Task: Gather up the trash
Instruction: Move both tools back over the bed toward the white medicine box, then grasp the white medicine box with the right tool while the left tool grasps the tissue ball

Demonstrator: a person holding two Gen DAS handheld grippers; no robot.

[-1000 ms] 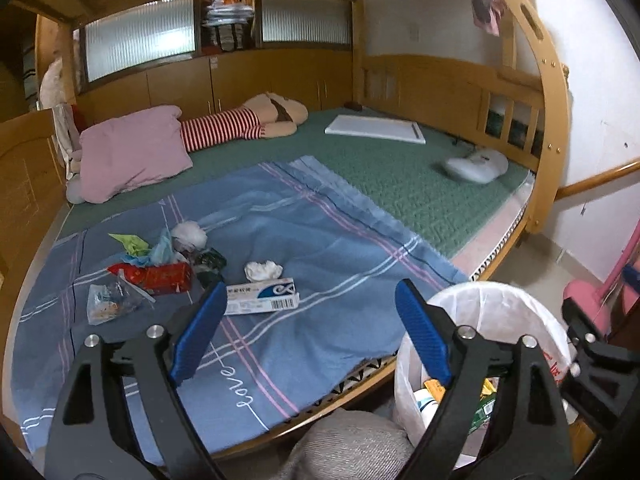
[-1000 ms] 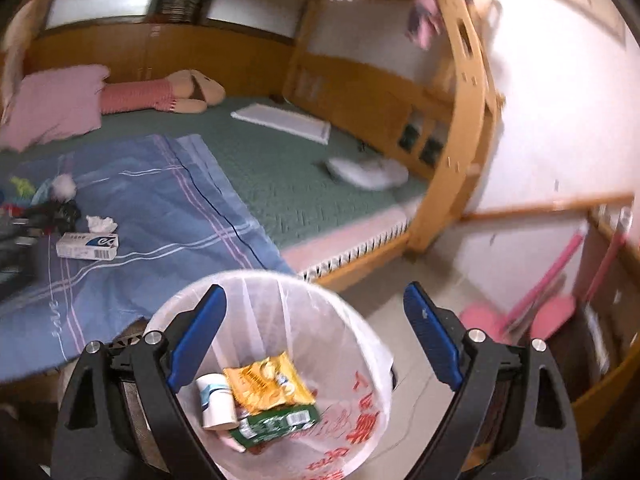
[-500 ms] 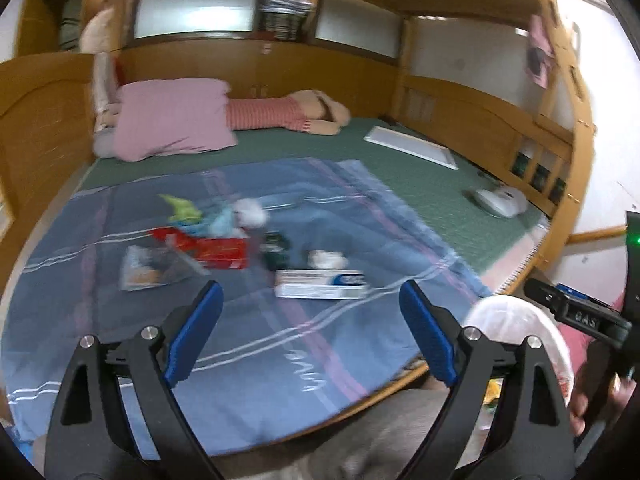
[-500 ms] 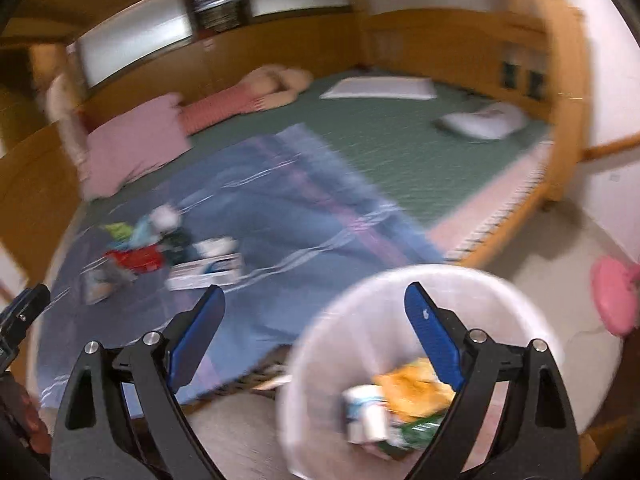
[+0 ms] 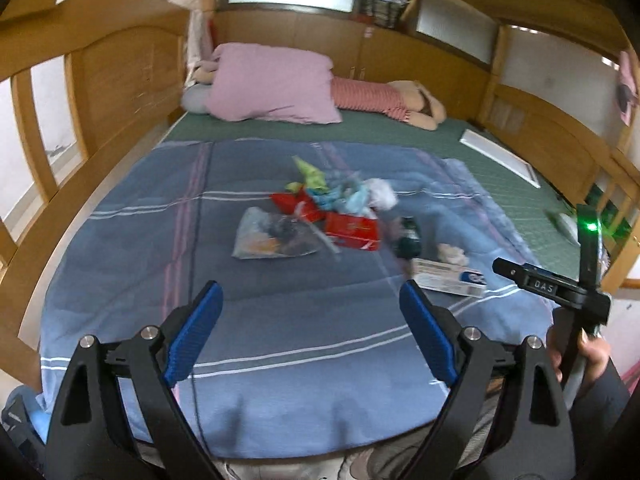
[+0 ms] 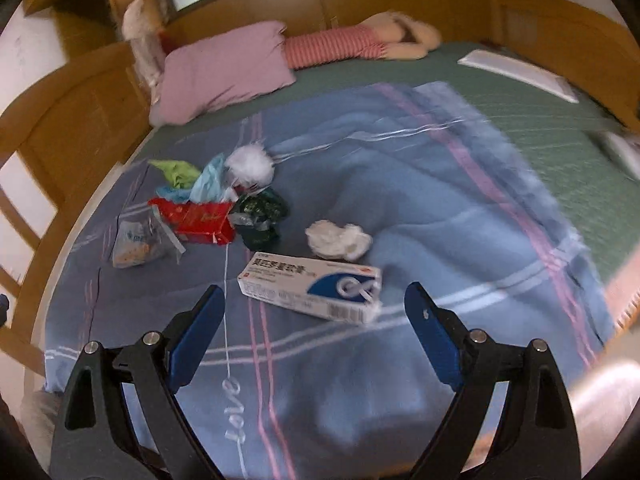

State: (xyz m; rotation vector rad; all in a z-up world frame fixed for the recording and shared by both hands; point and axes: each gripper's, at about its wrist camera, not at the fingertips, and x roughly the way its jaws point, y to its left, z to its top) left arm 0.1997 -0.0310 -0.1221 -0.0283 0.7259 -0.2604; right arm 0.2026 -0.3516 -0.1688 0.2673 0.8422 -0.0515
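Trash lies in a loose pile on the blue striped blanket (image 6: 400, 184). A white and blue carton (image 6: 310, 292) lies nearest, just ahead of my open, empty right gripper (image 6: 314, 340). Beyond it are a crumpled white tissue (image 6: 338, 240), a dark green wrapper (image 6: 260, 216), a red packet (image 6: 196, 218), a clear plastic bag (image 6: 140, 242), light blue plastic (image 6: 210, 180), a green wrapper (image 6: 178, 170) and a white wad (image 6: 250, 164). My left gripper (image 5: 310, 338) is open and empty above the blanket's near part, short of the clear bag (image 5: 274, 238) and red packet (image 5: 352, 228).
A pink pillow (image 5: 276, 80) and a striped stuffed doll (image 5: 384, 100) lie at the head of the green mattress (image 6: 540, 128). A white flat board (image 6: 516, 72) lies at the right. Wooden bed rails (image 5: 100, 120) run along the left side. The other handheld gripper's body (image 5: 568, 292) shows at the left wrist view's right.
Both grippers have swung left, away from the white bin, and now face the trash pile. The bin has left both views. The right gripper has come close to the carton.
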